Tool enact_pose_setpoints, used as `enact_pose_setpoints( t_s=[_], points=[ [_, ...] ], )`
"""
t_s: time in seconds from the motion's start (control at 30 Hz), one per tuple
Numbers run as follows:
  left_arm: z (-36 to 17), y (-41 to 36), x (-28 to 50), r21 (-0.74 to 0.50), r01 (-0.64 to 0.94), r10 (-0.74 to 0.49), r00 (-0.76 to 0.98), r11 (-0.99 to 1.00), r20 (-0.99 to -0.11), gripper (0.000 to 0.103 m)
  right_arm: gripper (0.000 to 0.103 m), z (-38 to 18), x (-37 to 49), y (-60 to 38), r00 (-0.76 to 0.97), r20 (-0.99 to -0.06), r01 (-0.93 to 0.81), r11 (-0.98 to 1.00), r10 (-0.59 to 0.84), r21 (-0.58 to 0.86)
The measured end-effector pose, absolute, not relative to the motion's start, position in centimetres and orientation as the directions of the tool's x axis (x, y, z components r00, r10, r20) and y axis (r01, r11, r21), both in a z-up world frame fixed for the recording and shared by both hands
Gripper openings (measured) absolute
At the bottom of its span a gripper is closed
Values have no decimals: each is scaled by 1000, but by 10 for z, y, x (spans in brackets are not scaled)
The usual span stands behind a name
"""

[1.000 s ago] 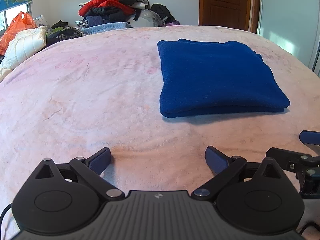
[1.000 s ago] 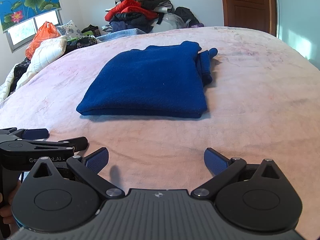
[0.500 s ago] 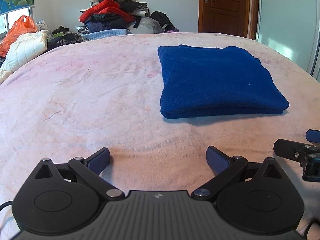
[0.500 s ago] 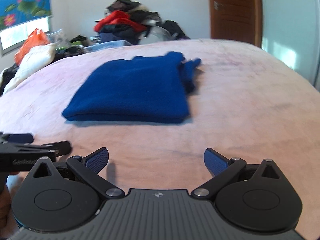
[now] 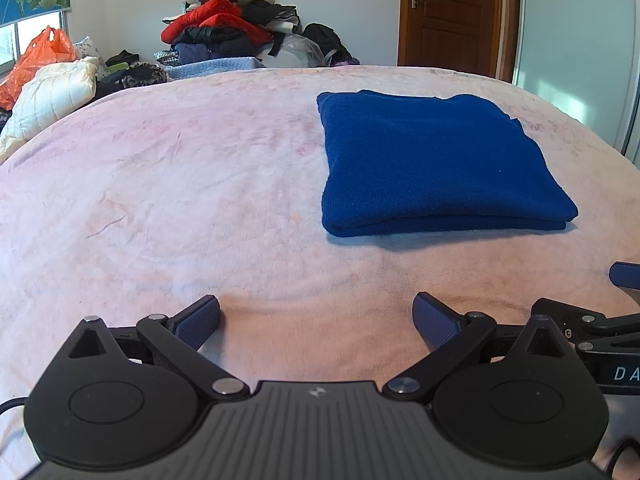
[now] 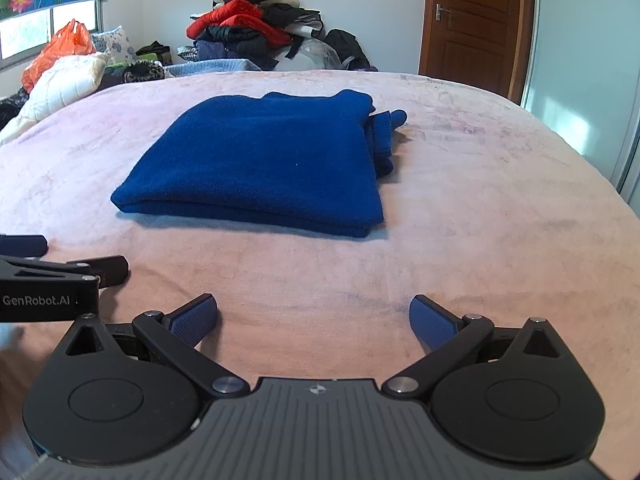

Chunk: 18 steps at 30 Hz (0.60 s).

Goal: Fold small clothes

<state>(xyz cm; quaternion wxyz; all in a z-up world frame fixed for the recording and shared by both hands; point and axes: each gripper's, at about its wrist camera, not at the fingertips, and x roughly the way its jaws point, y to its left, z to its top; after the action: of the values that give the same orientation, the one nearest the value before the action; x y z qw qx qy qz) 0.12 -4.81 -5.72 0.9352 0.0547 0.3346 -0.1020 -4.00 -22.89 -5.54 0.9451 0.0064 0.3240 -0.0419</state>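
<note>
Now both grippers backed off: left gripper (image 5: 316,314) spread, empty; right gripper (image 6: 314,314) likewise. Sweater (image 6: 260,168) lies folded on bed (image 6: 480,220), untouched. Fold appears complete.

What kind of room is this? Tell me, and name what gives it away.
Most likely a bedroom in a home: a wide bed with a pink cover, a pile of clothes against the far wall, and a wooden door. A folded blue garment lies on the bed.

Home bedroom: bed (image 5: 200,200), clothes pile (image 5: 236,28), door (image 5: 452,12).
</note>
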Motion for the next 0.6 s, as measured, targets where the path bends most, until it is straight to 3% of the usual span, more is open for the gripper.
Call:
enact_pose_setpoints(
  t_s=[0.6],
  points=[
    [-58, -48, 2, 30, 229, -158, 754, 973, -637, 103, 103, -55, -40, -230, 787, -613, 83, 996, -72, -11]
  ],
)
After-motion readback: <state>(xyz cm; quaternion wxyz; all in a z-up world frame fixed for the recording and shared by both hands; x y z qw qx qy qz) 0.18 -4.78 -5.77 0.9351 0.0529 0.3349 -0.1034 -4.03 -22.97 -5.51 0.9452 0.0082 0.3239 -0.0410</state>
